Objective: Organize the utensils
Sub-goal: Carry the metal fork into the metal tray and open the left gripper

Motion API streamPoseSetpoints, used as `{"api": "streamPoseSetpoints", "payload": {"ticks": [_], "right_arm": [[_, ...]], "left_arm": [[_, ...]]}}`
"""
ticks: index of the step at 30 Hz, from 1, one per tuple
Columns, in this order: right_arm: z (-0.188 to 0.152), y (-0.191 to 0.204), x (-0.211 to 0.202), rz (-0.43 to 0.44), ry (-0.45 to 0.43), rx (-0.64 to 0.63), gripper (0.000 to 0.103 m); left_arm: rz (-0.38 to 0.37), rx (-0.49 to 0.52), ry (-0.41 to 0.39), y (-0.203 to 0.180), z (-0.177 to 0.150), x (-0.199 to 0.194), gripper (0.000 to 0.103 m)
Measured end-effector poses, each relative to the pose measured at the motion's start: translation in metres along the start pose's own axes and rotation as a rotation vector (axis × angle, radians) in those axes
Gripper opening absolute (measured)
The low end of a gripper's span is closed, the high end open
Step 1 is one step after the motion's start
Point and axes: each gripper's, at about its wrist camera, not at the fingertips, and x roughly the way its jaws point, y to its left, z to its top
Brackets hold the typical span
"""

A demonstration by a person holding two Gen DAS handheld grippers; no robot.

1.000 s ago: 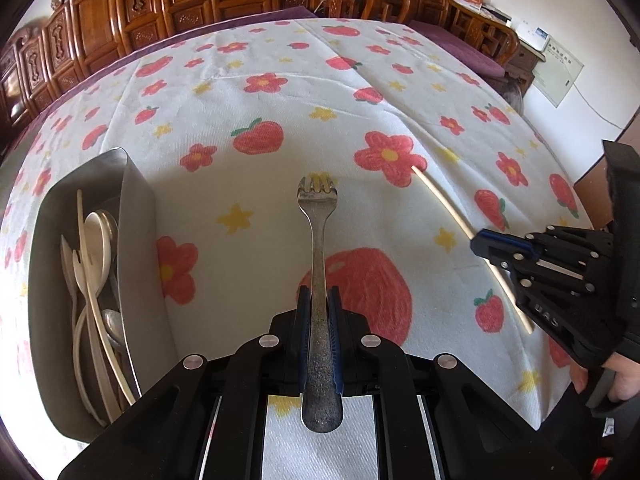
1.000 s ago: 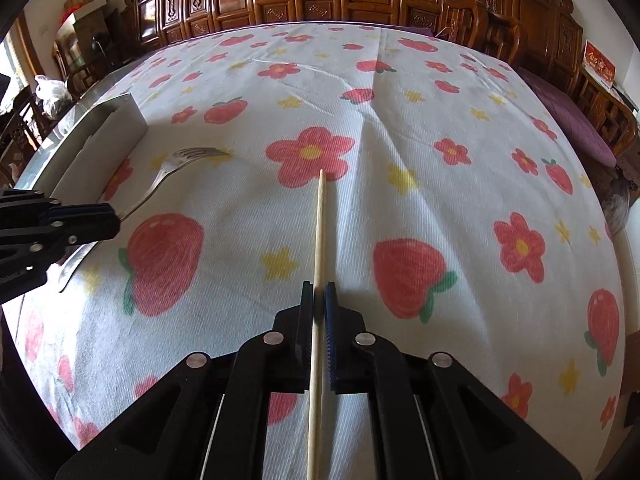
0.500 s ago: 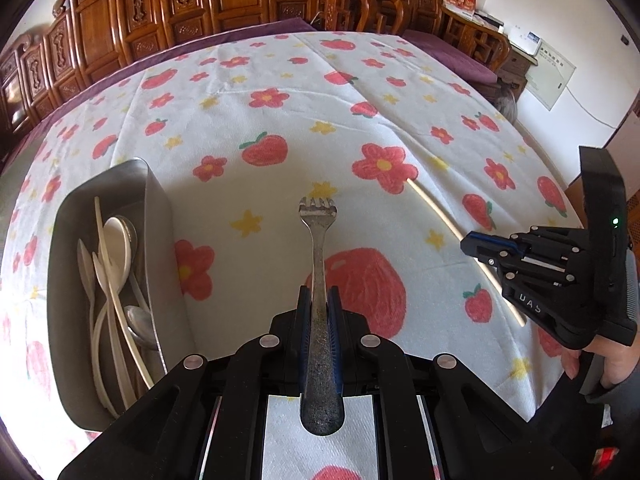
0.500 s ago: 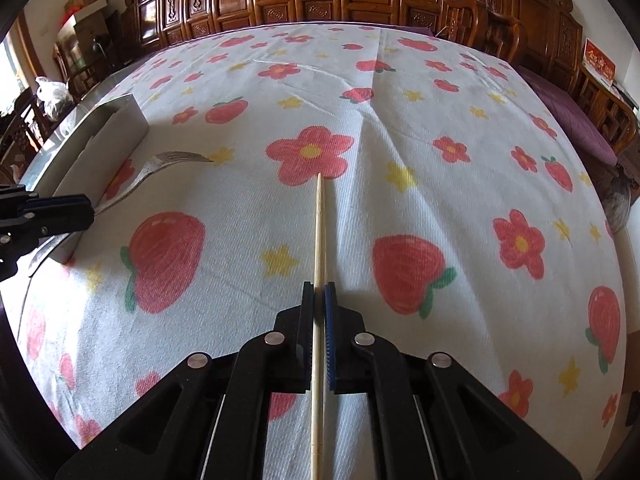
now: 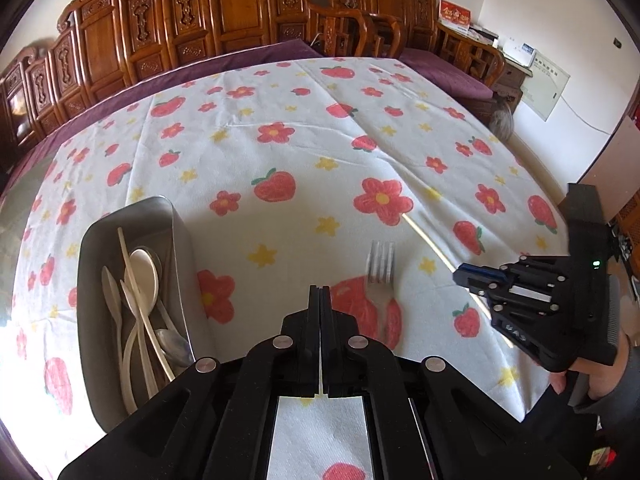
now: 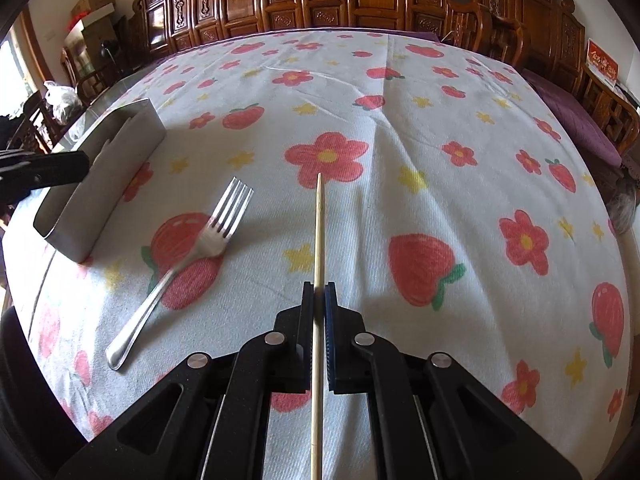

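Fork loose on the flowered cloth, chopstick clamped in the right gripper.

In the left wrist view the left gripper sits at lower centre with its fingers pressed together and nothing between them; its jaws have just been closing, and the fork lies blurred on the tablecloth just right of the fingertips, apart from them. The metal tray stands at the lower left of that frame, holding white spoons and other cutlery. In the right wrist view the right gripper is clamped on a pale chopstick that runs straight up the middle of the frame, its far tip by a red flower. There the fork lies slantwise at centre left, between the chopstick and the tray, tines toward the upper right.
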Motion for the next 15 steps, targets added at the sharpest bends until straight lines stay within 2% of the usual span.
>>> {"api": "streamPoseSetpoints", "payload": {"ticks": [7,8,9,10,12,14,15], "right_arm": [[-0.006,-0.009,-0.016,-0.001,-0.018,0.014,0.006],[-0.008,-0.011,-0.018,-0.002,-0.019,0.016,0.006],[-0.008,-0.013,-0.020,-0.004,-0.018,0.017,0.006],[-0.009,-0.014,-0.021,-0.005,-0.018,0.018,0.006],[-0.011,-0.017,-0.025,-0.008,-0.019,0.019,0.006],[-0.012,-0.020,-0.028,-0.012,-0.020,0.019,0.006],[-0.012,-0.021,-0.029,-0.013,-0.021,0.019,0.006]], "left_arm": [[-0.061,0.010,0.061,-0.023,-0.020,0.025,0.000],[-0.067,0.021,0.073,-0.029,-0.024,0.030,0.007],[-0.068,0.029,0.084,-0.034,-0.027,0.036,0.020],[-0.072,0.028,0.090,-0.037,-0.028,0.042,0.025],[-0.096,0.025,0.111,-0.044,-0.031,0.053,0.028],[-0.082,0.040,0.132,-0.051,-0.033,0.064,0.028],[-0.077,0.046,0.140,-0.053,-0.033,0.068,0.023]]}}
